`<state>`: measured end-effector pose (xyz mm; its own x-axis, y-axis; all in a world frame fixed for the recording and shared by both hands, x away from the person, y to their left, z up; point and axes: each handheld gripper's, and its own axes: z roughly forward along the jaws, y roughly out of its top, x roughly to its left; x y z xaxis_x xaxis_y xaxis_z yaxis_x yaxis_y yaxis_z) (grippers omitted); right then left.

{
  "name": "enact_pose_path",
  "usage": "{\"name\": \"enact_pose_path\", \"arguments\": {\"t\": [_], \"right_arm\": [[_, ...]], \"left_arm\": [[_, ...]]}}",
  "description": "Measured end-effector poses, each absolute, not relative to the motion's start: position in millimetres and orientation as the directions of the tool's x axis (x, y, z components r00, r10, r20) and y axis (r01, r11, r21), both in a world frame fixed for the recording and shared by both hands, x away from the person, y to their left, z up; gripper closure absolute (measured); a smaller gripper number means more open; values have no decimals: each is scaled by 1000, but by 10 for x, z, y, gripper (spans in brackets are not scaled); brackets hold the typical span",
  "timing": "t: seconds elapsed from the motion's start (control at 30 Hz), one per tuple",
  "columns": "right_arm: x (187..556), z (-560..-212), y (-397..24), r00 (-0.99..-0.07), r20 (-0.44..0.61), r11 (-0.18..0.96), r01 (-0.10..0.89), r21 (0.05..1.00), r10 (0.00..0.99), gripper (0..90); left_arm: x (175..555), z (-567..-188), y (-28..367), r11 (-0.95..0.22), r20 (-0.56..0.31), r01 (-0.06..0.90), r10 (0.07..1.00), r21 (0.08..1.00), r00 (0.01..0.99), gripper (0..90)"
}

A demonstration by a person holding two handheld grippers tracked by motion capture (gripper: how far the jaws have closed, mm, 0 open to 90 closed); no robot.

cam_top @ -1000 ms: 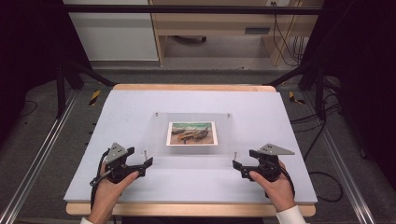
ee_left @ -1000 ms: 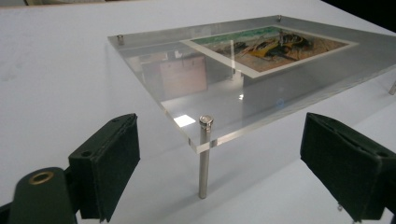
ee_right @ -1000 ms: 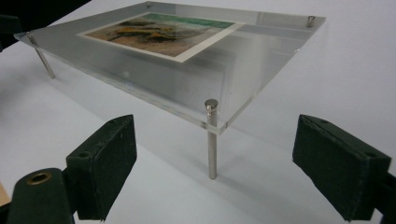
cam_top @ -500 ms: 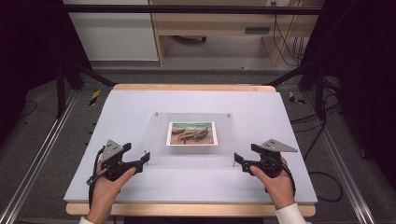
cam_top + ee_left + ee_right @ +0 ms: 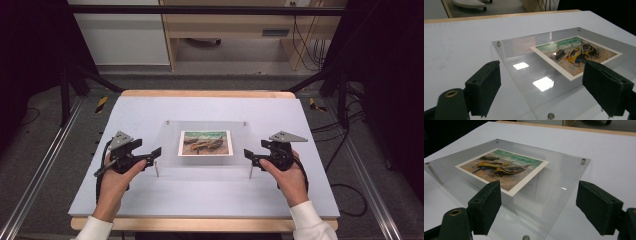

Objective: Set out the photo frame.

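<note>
A clear acrylic plate stands on short metal pins in the middle of the white table. Under it lies a print of boats on a beach. My left gripper hovers at the plate's near left corner, jaws wide open and empty. My right gripper hovers at the near right corner. Its jaws have just been closing a little but stand open, with no pad on the plate. In the left gripper view the plate and print lie beyond the open gripper. In the right gripper view the print lies beyond the open gripper.
The table has a wooden edge at the far side. Behind it stands a wooden desk with cables. Metal rails run along the left, and a black cable lies on the floor at the right.
Both hands have risen and moved forward, away from the person, bringing each gripper level with the plate's near corners. The plate and print have not moved.
</note>
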<state>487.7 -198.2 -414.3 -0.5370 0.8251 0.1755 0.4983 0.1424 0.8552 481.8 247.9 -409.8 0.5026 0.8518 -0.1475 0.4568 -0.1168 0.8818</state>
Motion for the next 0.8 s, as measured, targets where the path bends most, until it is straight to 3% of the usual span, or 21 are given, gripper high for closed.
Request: {"name": "enact_pose_path", "arguments": {"t": [0.2, 0.47, 0.8], "right_arm": [[4958, -4232, -2000, -518, 218, 111, 532, 839, 827, 206], [4970, -4300, -1961, -518, 230, 118, 554, 824, 824, 324], [4983, -4406, -1984, -497, 282, 100, 611, 786, 821, 358]], "left_arm": [[4829, -4208, 2480, -77, -187, 480, 858, 874, 478, 146], [4833, -4289, 2413, -87, -204, 509, 849, 856, 487, 155], [4848, -4365, 2370, -91, -213, 535, 852, 840, 478, 201]]}}
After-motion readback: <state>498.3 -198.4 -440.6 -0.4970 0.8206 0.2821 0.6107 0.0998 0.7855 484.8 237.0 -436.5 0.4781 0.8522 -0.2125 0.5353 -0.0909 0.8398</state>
